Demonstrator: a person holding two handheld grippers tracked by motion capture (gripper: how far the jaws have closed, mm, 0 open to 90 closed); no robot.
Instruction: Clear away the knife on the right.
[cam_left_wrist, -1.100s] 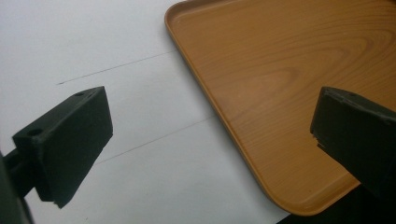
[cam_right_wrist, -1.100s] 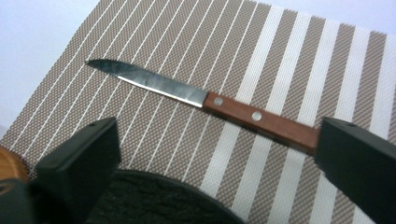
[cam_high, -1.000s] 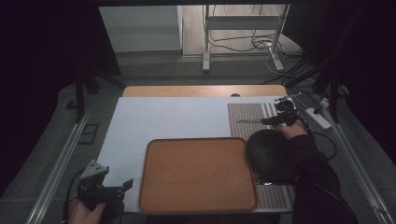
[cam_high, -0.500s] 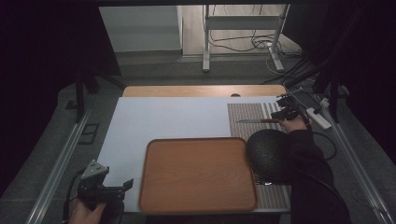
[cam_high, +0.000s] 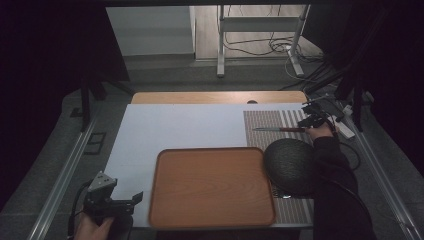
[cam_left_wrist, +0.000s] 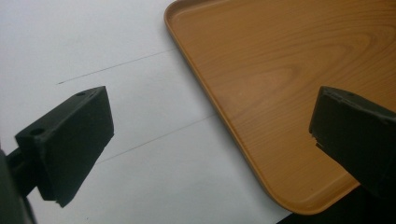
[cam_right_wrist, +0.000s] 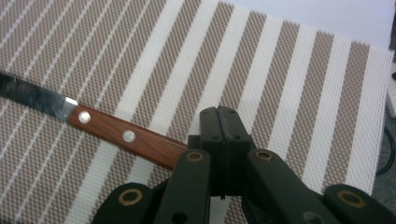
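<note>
Knife (cam_right_wrist: 116, 133) flat across striped mat (cam_right_wrist: 289, 84), handle end in clamped right tongs (cam_right_wrist: 223, 122); left tongs (cam_left_wrist: 210, 140) agape.

In the right gripper view the knife (cam_right_wrist: 112, 132) runs out of the picture at the left edge, so its blade tip is cut off — and the end of its wooden handle is hidden behind the closed jaws of the right hand-held gripper (cam_right_wrist: 223, 122). In the left gripper view the wooden tray (cam_left_wrist: 289, 84) is cut by the top and right edges. In the high view a dark round shape (cam_high: 291, 166) covers part of the striped mat (cam_high: 272, 120) — too dim to identify.
</note>
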